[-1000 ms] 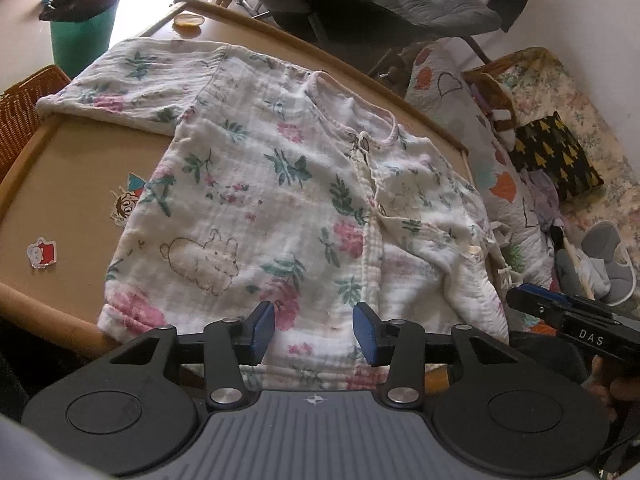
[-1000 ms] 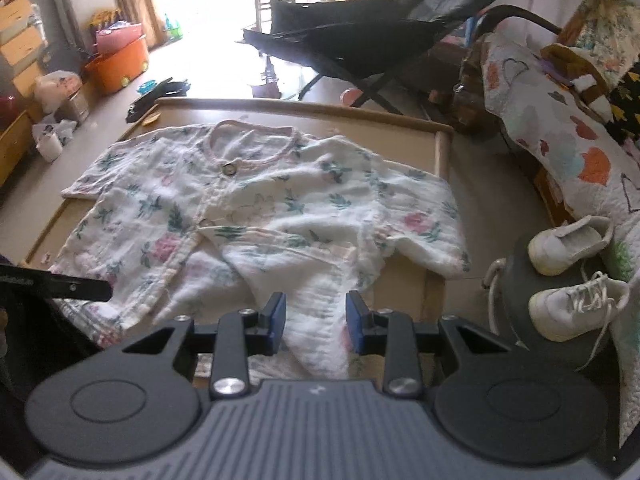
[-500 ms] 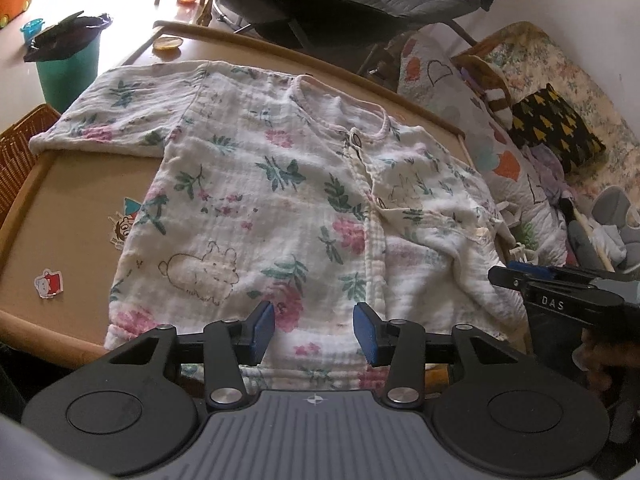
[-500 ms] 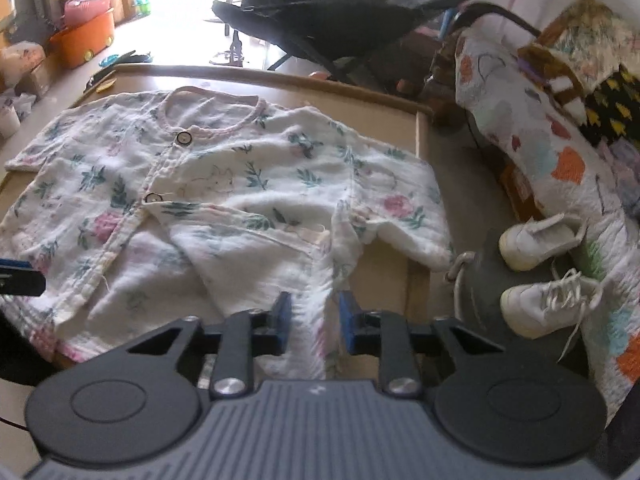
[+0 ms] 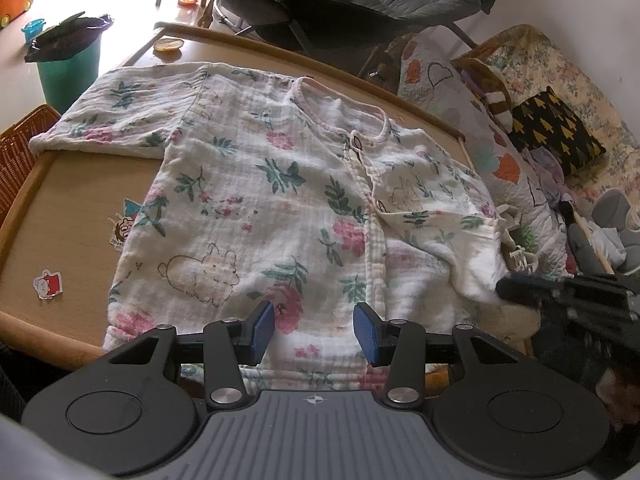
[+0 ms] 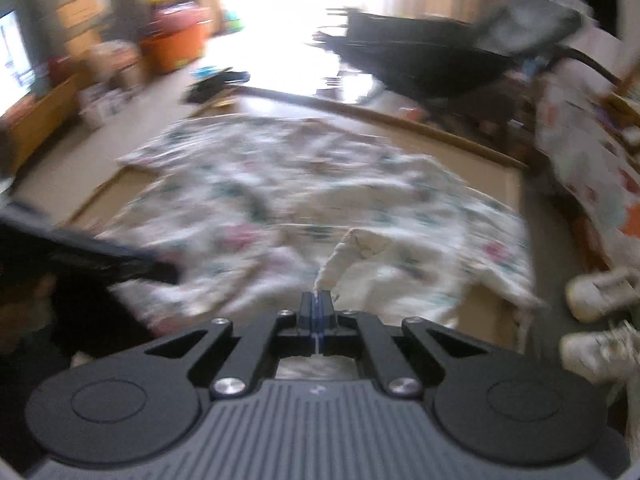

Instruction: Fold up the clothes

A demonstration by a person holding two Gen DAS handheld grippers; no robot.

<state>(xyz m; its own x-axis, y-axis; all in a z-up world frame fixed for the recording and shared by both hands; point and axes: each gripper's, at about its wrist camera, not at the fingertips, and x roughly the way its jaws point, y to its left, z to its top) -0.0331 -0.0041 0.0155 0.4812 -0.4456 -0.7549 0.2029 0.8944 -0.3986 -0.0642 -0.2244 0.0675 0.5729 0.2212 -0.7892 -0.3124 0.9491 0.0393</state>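
Across the wooden counter [image 5: 68, 200] a floral baby garment [image 5: 260, 200] lies spread front-up, neckline toward the far edge, hem hanging slightly over the near edge. One sleeve reaches the left edge; the opposite sleeve is folded inward over the body near the right edge.

Left hand-held gripper [image 5: 314, 330]: jaws apart, blue pads above the hem, holding nothing.

Right hand-held gripper [image 6: 317, 312]: jaws closed on a raised fold of the garment [image 6: 280, 200]; cloth rises in a peak from the fingertips. That view is heavily blurred, and finer detail cannot be confirmed.

Surroundings:
- Two stickers [image 5: 48, 283] on the bare counter at the left of the garment.
- Small yellow dish [image 5: 169, 45] at the far left corner.
- Wicker basket [image 5: 16, 152] touching the left edge.
- Green bin [image 5: 68, 72] with a dark liner beyond the far left corner.
- Dark folding recliner [image 5: 360, 4] behind the far edge.
- Quilted sofa [image 5: 480, 152] with cushions along the right edge.
- White shoes [image 6: 596, 320] on the floor beside the right edge.
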